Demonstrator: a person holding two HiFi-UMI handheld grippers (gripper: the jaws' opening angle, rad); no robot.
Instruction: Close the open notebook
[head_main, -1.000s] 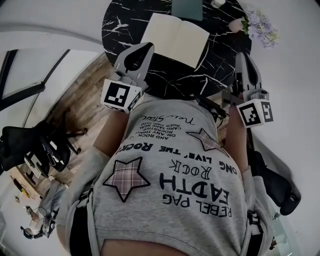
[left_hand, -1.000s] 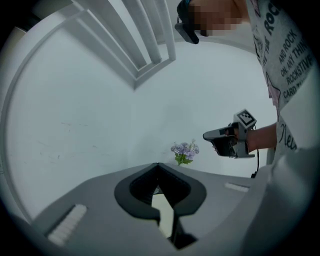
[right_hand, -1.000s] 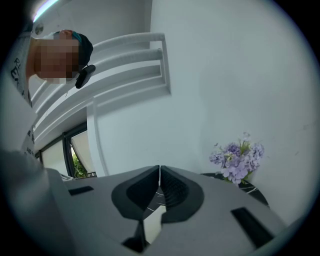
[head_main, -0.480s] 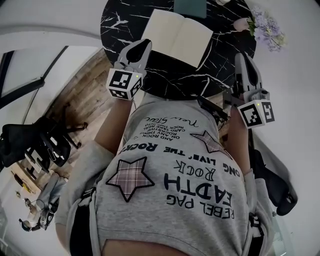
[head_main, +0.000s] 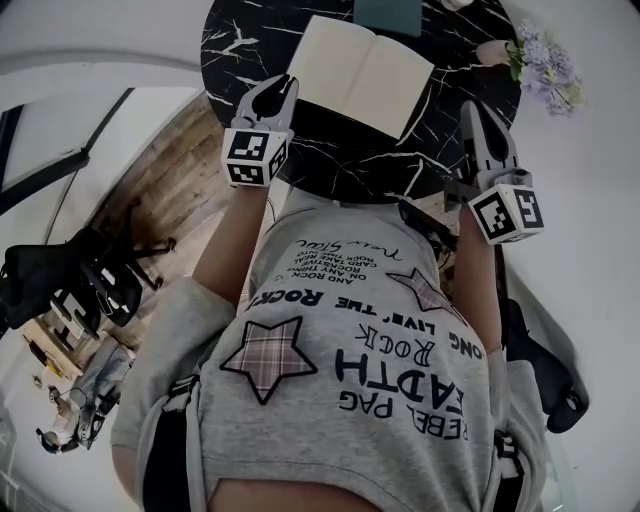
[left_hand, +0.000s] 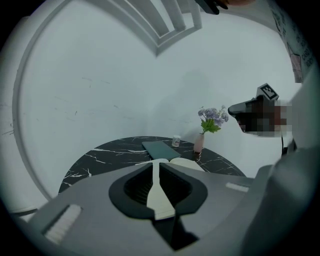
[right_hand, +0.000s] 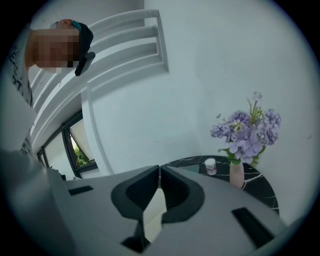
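Observation:
The open notebook (head_main: 362, 72) lies cream-paged and flat on the round black marble table (head_main: 240, 50). In the left gripper view a sliver of it (left_hand: 186, 162) shows just past the jaws. My left gripper (head_main: 287, 82) (left_hand: 154, 162) hovers at the notebook's near left corner. Its jaws have just been opening by a crack; they still stand almost together with nothing between them. My right gripper (head_main: 474, 105) (right_hand: 158, 167) is shut and empty. It hangs over the table's near right edge, clear of the notebook.
A closed teal book (head_main: 390, 14) (left_hand: 161, 148) lies behind the notebook. A pink vase of purple flowers (head_main: 548, 62) (right_hand: 247, 134) and a small white jar (left_hand: 176, 141) (right_hand: 210, 166) stand at the far right. A black office chair (head_main: 70, 285) stands on the floor to the left.
Both grippers have sunk toward the table. The left one has also moved closer to the notebook's near left corner. The notebook has not moved.

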